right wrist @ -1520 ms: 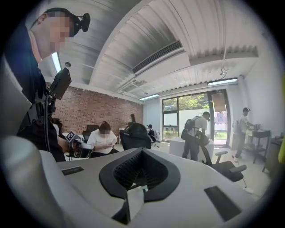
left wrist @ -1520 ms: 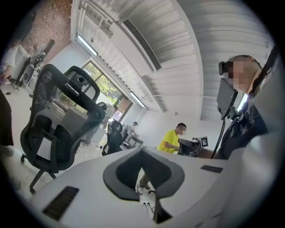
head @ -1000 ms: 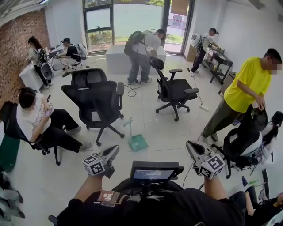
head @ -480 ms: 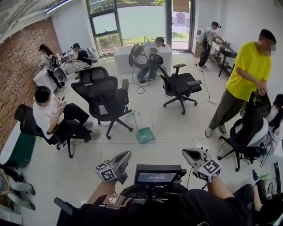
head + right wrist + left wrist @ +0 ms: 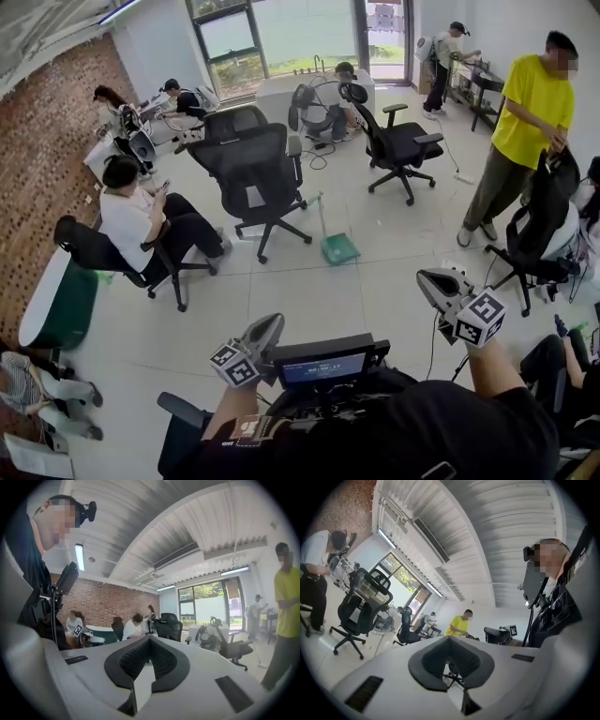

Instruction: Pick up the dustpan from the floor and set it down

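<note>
Green dustpan [image 5: 338, 247] on bare tiled floor [image 5: 309, 300].

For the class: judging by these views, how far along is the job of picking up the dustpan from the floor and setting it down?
Done: nothing yet. The green dustpan sits on the floor near a black office chair, untouched.
In hand: the left gripper and right gripper are both shut and empty, well short of the dustpan.
Left: reach it, open a gripper, grasp, lift and set it down.
</note>
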`<state>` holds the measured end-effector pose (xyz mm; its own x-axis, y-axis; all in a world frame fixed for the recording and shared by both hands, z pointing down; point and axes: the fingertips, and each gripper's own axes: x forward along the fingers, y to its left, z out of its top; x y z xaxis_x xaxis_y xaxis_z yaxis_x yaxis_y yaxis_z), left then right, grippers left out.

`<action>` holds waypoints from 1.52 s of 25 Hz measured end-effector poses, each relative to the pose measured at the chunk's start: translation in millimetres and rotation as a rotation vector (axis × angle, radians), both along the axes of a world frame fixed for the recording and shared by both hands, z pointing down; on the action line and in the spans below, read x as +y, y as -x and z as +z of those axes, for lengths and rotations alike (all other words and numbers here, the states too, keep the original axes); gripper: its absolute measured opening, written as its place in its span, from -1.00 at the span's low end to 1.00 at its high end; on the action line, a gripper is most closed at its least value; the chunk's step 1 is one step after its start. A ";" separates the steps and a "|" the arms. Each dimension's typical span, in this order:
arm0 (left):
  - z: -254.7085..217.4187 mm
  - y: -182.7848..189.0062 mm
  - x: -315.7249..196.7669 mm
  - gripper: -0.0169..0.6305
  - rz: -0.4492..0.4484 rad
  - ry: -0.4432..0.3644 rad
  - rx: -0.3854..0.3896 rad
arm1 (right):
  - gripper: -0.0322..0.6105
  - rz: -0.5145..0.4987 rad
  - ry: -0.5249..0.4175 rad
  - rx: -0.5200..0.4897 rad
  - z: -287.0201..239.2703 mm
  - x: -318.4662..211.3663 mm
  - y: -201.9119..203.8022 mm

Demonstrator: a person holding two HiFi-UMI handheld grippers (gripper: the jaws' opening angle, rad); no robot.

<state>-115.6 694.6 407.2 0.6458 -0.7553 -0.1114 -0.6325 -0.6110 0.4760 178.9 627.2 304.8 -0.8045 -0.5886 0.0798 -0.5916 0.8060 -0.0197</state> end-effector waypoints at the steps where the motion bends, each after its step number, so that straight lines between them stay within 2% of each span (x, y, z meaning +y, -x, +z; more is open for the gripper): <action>1: 3.3 21.1 21.4 -0.94 -0.010 0.014 -0.007 | -0.87 0.003 0.030 -0.013 4.0 20.0 16.2; 3: 5.4 54.4 57.0 -0.94 -0.026 0.031 0.008 | -0.87 0.001 0.061 -0.005 12.1 58.7 42.9; 5: 4.7 71.8 79.3 -0.94 -0.032 0.024 0.030 | -0.87 -0.002 0.060 0.014 13.0 88.7 60.6; 8: 3.2 78.6 103.1 -0.94 -0.019 -0.006 0.045 | -0.87 -0.003 0.058 0.047 13.3 124.8 75.1; 11: -0.6 68.0 129.0 -0.94 0.007 -0.024 0.049 | -0.87 0.012 0.062 0.053 19.9 158.4 69.6; 14: -1.6 28.5 153.5 -0.94 0.028 -0.021 0.040 | -0.87 0.025 0.065 0.045 23.6 192.0 31.9; 18: -7.0 -49.6 174.6 -0.94 0.037 -0.025 0.013 | -0.87 0.035 0.065 0.022 31.8 226.6 -51.1; 23: 3.0 -145.7 204.9 -0.94 0.023 -0.012 0.009 | -0.87 0.032 0.138 -0.016 75.4 266.1 -147.4; 27: 8.6 -229.9 225.4 -0.94 0.045 0.018 -0.001 | -0.87 0.033 0.156 -0.043 85.8 275.0 -219.3; 29: 6.7 -249.3 231.1 -0.94 0.057 0.021 -0.012 | -0.87 0.032 0.151 -0.074 79.3 273.2 -234.5; 32: -0.9 -239.4 242.7 -0.94 0.054 0.017 -0.008 | -0.87 0.029 0.133 -0.092 69.2 280.2 -225.3; 38: -1.2 -187.8 264.4 -0.94 0.039 0.007 -0.013 | -0.87 -0.004 0.110 -0.046 66.5 295.4 -167.5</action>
<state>72.2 959.1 406.1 0.6765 -0.7300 -0.0973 -0.6142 -0.6322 0.4722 346.4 922.5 371.2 -0.8109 -0.5754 0.1067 -0.5851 0.7997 -0.1346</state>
